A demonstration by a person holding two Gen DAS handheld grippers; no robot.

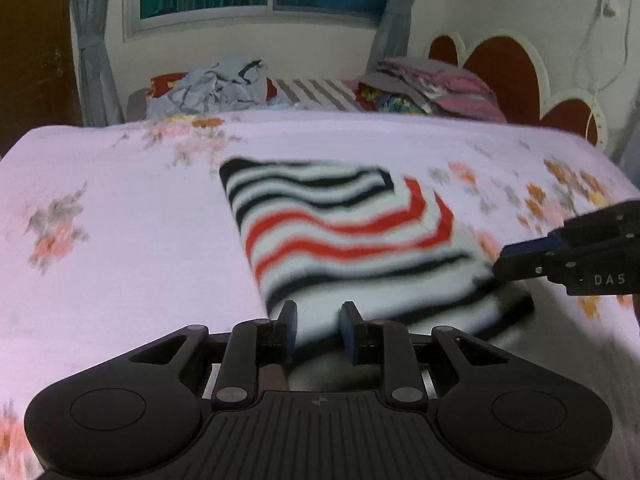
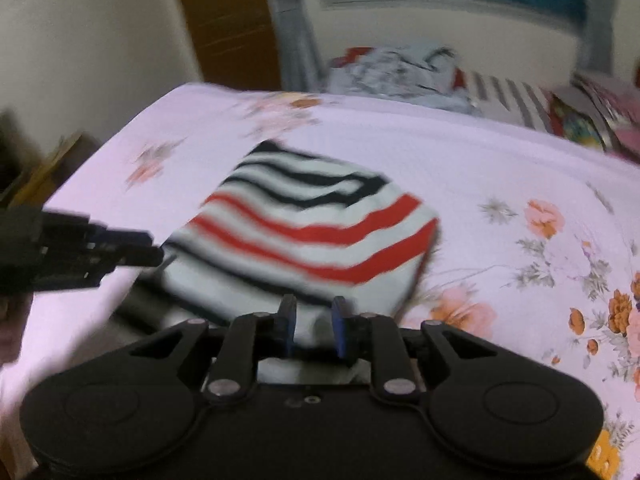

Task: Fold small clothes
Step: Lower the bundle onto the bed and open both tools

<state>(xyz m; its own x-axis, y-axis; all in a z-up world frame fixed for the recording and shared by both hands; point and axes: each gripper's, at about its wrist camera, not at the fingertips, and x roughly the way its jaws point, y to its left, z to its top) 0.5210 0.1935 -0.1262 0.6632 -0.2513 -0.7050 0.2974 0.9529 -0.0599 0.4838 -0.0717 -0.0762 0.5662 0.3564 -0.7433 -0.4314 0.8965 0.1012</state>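
Left wrist view blurred, both tools pinching striped garment's near hem.

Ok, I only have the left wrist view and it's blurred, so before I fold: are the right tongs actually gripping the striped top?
Observer: Yes. In the right wrist view, white cloth of the striped top fills the gap between the right tongs.
Operator: And my left side, seen from there?
Observer: The left tongs meet the top's near left corner, side on.
Operator: Anything beyond the bed on its left?
Observer: A brown shape, cardboard-like, too blurred to name.
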